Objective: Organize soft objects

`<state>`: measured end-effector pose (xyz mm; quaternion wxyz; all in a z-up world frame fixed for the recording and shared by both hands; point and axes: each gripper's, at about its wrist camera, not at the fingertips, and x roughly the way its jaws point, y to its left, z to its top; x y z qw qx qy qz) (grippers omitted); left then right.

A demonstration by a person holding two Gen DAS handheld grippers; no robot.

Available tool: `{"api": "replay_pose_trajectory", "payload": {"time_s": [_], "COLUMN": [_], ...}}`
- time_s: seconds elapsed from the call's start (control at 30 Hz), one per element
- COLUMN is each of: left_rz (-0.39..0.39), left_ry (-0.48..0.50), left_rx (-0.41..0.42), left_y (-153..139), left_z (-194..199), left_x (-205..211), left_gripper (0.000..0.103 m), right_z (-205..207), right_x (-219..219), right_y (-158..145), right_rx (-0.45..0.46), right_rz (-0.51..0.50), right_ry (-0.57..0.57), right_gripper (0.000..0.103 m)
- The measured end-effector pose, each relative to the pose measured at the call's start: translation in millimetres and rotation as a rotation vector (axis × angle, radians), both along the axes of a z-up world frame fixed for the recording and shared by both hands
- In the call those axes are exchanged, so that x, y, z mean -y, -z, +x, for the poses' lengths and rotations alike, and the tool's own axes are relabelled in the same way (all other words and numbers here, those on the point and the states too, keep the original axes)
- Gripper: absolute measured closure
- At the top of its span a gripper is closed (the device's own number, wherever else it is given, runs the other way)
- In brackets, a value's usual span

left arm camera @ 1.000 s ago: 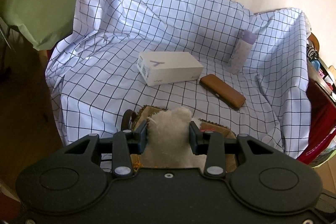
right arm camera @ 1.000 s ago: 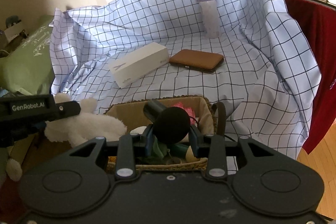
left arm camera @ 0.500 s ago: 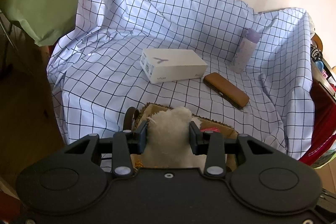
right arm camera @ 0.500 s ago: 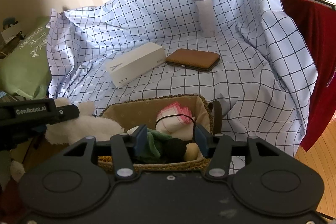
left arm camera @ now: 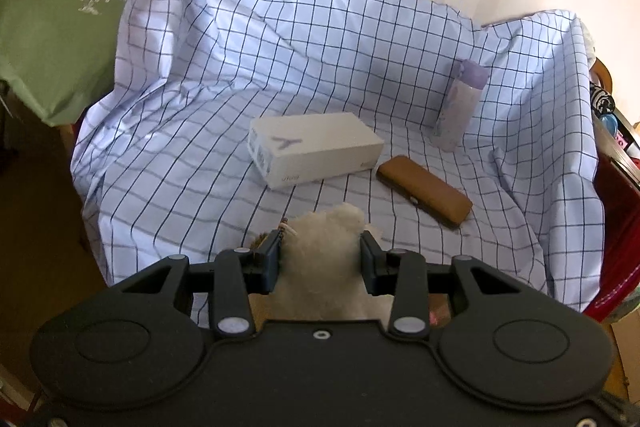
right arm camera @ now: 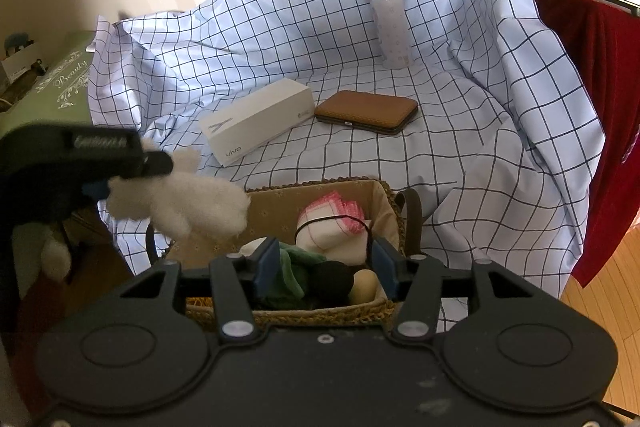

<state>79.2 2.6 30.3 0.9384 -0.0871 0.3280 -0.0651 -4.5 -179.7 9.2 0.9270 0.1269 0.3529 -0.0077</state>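
Left wrist: white plush toy (left arm camera: 322,255) pinched inside left claw (left arm camera: 320,261).

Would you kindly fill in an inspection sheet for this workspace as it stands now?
Surface: checked cloth, rumpled, draped up at back and sides.
Job's things: basket at the near edge holds a pink-edged pouch, green cloth and a black item; white plush is held beside the basket's left end.
Clutter: white box, brown case, lilac bottle upright.
Grippers: left gripper shut on the plush; right gripper open over the basket, its jaws having just opened.
Cables: nothing seen.
Surroundings: green cushion, red fabric, wood floor.
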Motion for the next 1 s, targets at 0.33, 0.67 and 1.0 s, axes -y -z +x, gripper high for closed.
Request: {"api": "replay_pose_trajectory", "payload": {"time_s": [0.33,0.67,1.0], "left_rz": [0.041,0.057,0.108], "left_ry": [-0.024,-0.013,-0.01], "left_rx": [-0.023,-0.054,-0.087], "left_y": [10.7,15.4,16.9], "left_z": [19.7,1.0,-20.8], "left_x": [11.6,6.0,-1.4], "left_gripper": [0.05,0.044,0.042], "right_z": [-0.7,-1.3,-2.7], "right_x": [0.0,0.2,-1.4], "right_y": [-0.1,-0.8,-2.0], "right_rx": [-0.001,-0.001,-0.002], "right_rz": [0.002,-0.002,-0.024], "right_ry": [0.0,-0.003,0.002], "right_gripper": [0.051,0.05,0.046]}}
